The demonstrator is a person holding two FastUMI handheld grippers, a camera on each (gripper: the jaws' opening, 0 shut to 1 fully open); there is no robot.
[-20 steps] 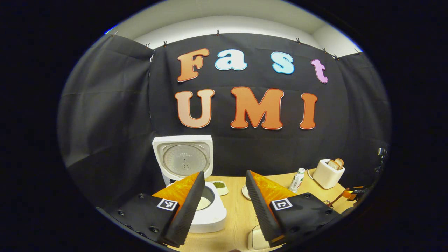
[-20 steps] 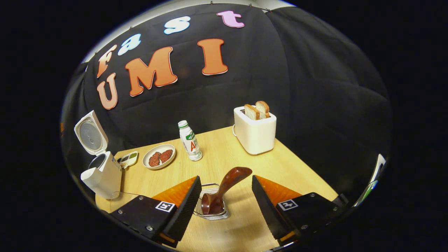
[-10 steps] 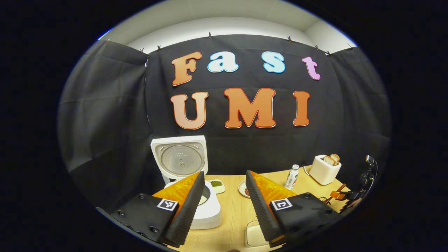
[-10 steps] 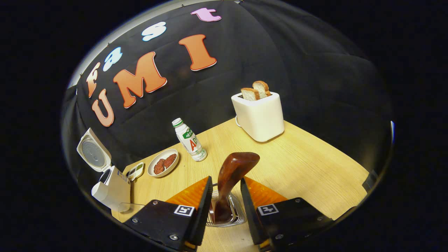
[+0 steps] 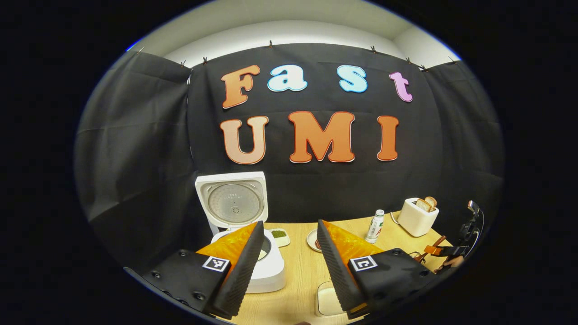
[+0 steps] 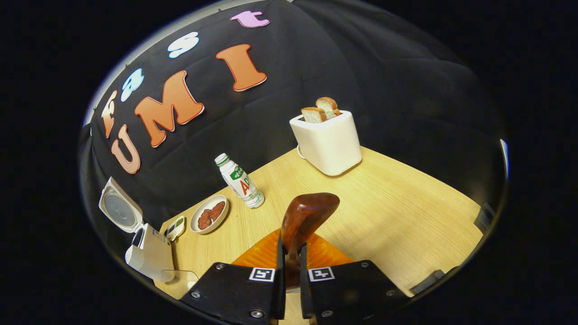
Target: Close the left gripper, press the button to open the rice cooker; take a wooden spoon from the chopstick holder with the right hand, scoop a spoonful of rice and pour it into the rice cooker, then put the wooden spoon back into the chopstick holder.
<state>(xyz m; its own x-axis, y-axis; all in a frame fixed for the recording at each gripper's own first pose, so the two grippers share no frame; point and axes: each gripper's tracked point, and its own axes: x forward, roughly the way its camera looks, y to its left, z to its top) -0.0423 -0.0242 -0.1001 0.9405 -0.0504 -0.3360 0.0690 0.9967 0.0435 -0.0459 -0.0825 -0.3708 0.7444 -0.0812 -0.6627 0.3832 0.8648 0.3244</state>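
Right gripper (image 6: 289,266), wide apart a second ago, now clenched on wooden spoon (image 6: 303,219) handle at lower centre; left gripper (image 5: 289,253) released; rice cooker (image 5: 246,239) lid up, scooping next.

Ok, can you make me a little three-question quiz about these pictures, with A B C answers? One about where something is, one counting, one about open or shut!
1. Where is the bottle?
A. between plate and toaster
B. inside the rice cooker
C. on the toaster

2. How many bread slices stick up from the toaster?
A. one
B. two
C. four

3. The rice cooker lid is:
A. shut
B. taken off
C. open, standing up

Answers: 1 A, it stands on the table between them. 2 B, two tops show. 3 C, its inner side faces the left gripper view.
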